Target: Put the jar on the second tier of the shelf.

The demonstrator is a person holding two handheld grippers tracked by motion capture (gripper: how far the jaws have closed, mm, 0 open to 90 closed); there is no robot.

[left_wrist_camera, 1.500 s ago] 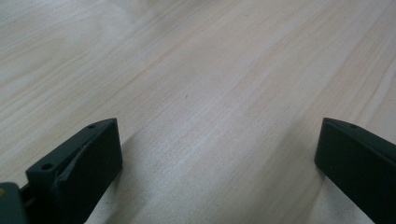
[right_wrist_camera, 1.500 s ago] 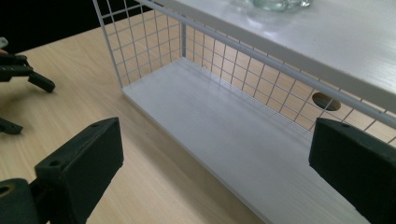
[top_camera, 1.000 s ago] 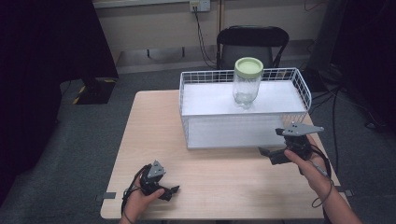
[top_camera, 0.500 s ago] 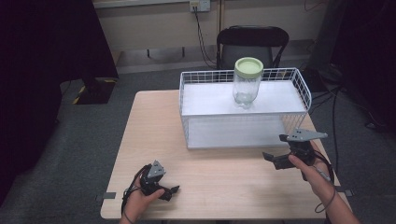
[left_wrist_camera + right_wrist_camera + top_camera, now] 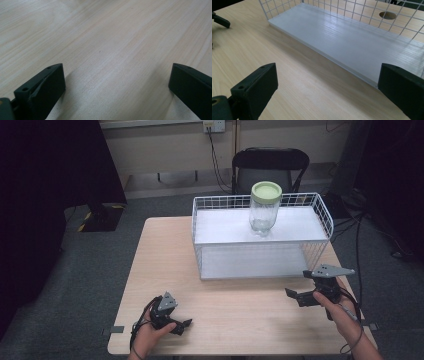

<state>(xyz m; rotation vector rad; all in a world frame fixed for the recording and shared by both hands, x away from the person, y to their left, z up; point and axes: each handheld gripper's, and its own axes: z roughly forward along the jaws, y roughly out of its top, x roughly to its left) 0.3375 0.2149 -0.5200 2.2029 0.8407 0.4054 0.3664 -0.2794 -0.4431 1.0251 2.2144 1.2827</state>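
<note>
High view, L to R: left gripper (image 5: pixel 176 321) sits low on the table (image 5: pixel 150 250) near the front-left corner, person's left hand (image 5: pixel 150 335) wrapped around it, cable looped at the wrist. Left gripper view: jaws spread wide, nothing between them, just bare wood grain w/ their shadows underneath.

Centre: white wire rack (image 5: pixel 260 237) w/ two levels stands on the far half of the table. Glass jar (image 5: pixel 264 210) w/ pale green lid (image 5: pixel 266 191) is upright on the rack's top shelf, right of its middle, well apart from both grippers. Lower shelf (image 5: pixel 250 262) is bare. Black chair (image 5: pixel 270 162) behind the table, wall outlet (image 5: pixel 209 126) above it.

Right: right gripper (image 5: pixel 304 292) is held above the table just off the rack's front-right corner, grey plate on top, jaws pointing left toward table centre. Right hand (image 5: pixel 342 315) grips it from behind, cable trailing off the wrist.

Right gripper view: jaws wide apart, empty. Between them wood table, then the rack's lower shelf (image 5: pixel 352 42) front edge running diagonally, wire mesh at the back. Left gripper's jaw tip shows at the top-left corner.
</note>
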